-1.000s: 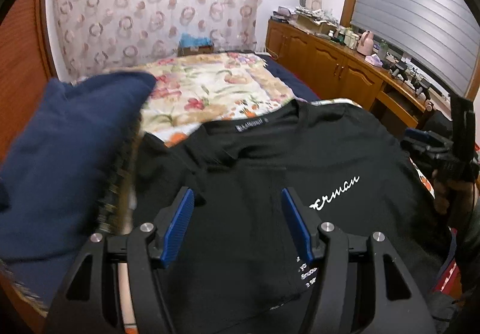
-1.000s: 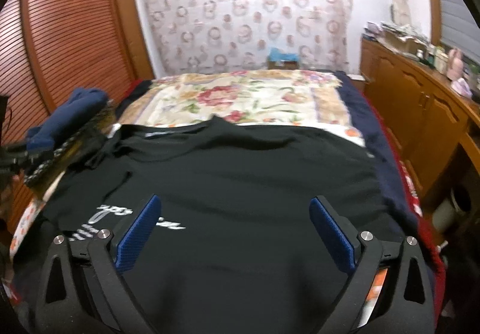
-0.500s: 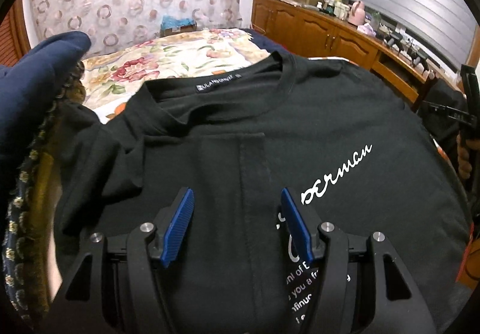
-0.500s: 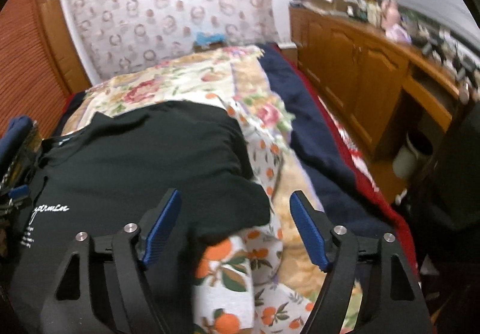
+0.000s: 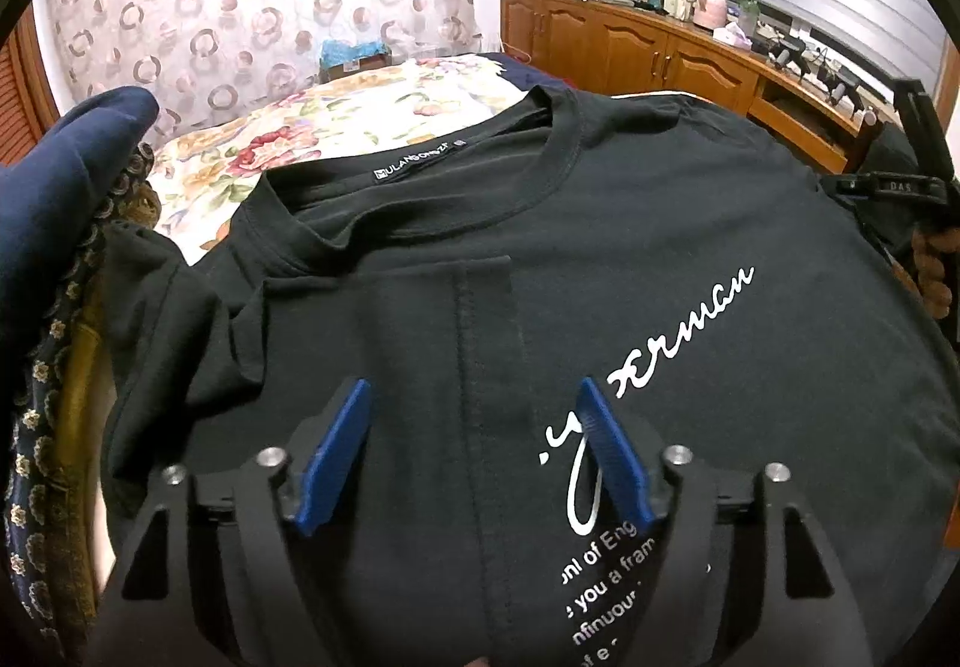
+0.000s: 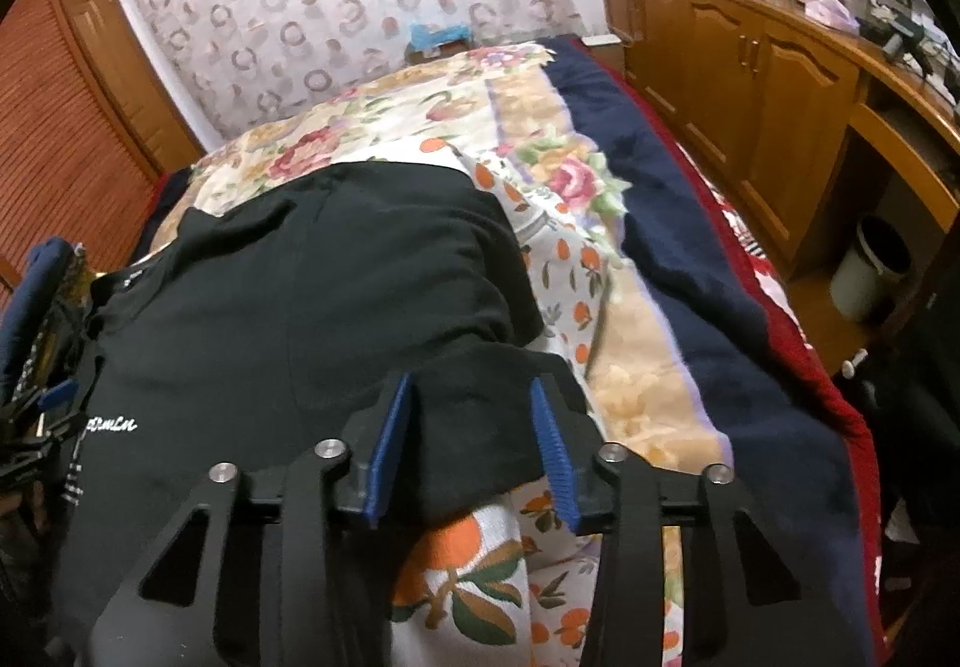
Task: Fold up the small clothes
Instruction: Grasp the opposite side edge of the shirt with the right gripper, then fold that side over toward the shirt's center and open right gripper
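A black T-shirt (image 5: pixel 630 223) with white script lies face up on the floral bed, its left sleeve folded in over the chest. My left gripper (image 5: pixel 473 388) hovers low over that folded sleeve strip. Its jaws are opening, and the cloth lies under them without being pinched. In the right wrist view the T-shirt (image 6: pixel 312 295) ends in its right sleeve at the bed's middle. My right gripper (image 6: pixel 469 380) straddles that sleeve edge. Its jaws are closing, with black cloth between the blue pads (image 6: pixel 390 427). A gap still shows beside the pads.
A stack of folded navy and patterned clothes (image 5: pixel 54 223) stands left of the shirt. The floral bedspread (image 6: pixel 606 307) and a navy blanket (image 6: pixel 708 271) run to the right. Wooden cabinets (image 6: pixel 750 61) and a white bin (image 6: pixel 870 271) line the right wall.
The left gripper sank closer to the shirt and its jaws widened. The right gripper swung right from mid-shirt to the sleeve edge, and its jaws narrowed around the cloth.
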### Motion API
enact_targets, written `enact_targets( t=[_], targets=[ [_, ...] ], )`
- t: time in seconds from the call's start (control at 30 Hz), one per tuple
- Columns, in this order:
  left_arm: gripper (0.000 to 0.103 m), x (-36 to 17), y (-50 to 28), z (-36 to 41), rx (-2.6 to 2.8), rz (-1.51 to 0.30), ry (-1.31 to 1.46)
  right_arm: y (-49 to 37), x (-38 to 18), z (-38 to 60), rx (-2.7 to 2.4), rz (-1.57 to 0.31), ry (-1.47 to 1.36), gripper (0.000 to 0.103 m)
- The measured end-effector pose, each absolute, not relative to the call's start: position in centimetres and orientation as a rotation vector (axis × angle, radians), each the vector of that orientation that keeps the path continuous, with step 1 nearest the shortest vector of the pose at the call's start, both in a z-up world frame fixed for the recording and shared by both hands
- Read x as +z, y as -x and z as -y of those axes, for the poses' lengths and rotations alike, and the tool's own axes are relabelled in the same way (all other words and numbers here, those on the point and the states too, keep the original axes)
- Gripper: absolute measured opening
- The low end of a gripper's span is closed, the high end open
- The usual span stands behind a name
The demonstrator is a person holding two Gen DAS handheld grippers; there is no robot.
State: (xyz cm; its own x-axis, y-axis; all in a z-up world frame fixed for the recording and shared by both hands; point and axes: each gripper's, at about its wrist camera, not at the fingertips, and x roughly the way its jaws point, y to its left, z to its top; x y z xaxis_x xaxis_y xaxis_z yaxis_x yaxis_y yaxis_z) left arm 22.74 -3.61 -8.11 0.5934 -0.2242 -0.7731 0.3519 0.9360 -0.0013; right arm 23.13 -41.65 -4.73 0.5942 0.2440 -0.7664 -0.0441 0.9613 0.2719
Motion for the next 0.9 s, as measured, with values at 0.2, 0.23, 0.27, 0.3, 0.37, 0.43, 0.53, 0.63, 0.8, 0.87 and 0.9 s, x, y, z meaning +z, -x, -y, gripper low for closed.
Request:
enact_targets(
  t=[0.2,0.23,0.27,0.3,0.37,0.43,0.53,0.63,0.8,0.87,0.9],
  targets=[
    [0.085,-8.2,-22.9,3.5,-0.329,-0.886,-0.148,-23.2,-4.3,40.4,0.168,-0.898,-0.156,0.016],
    [0.086,-8.3,-22.9,3.4,-0.325,-0.886,-0.148,-23.2,-4.2,40.4,0.16,-0.894,-0.144,0.009],
    [0.087,-8.3,-22.9,3.4,-0.323,-0.887,-0.148,-23.2,-4.1,40.3,0.15,-0.889,-0.131,0.007],
    [0.088,-8.3,-22.9,3.4,-0.319,-0.888,-0.146,-23.1,-3.9,40.2,0.146,-0.881,-0.115,0.005],
    [0.089,-8.3,-23.0,3.3,-0.318,-0.89,-0.141,-22.9,-3.6,39.9,0.142,-0.861,-0.093,0.004],
    [0.089,-8.3,-22.9,3.2,-0.317,-0.89,-0.139,-22.4,-2.7,39.3,0.131,-0.817,-0.056,0.003],
    [0.09,-8.3,-23.0,3.1,-0.314,-0.893,-0.139,-21.6,-1.2,38.4,0.132,-0.747,-0.029,0.003],
    [0.091,-8.2,-22.9,3.1,-0.312,-0.893,-0.139,-21.6,0.3,37.2,0.168,-0.705,-0.016,0.003],
    [0.091,-8.3,-22.9,3.1,-0.314,-0.892,-0.14,-21.4,1.9,34.1,0.265,-0.666,-0.018,0.003],
    [0.091,-8.2,-22.9,3.1,-0.314,-0.892,-0.14,-21.4,1.8,32.3,0.323,-0.676,-0.01,0.003],
    [0.091,-8.2,-22.9,3.1,-0.314,-0.892,-0.14,-21.4,1.6,31.5,0.343,-0.686,-0.007,0.003]
  ],
)
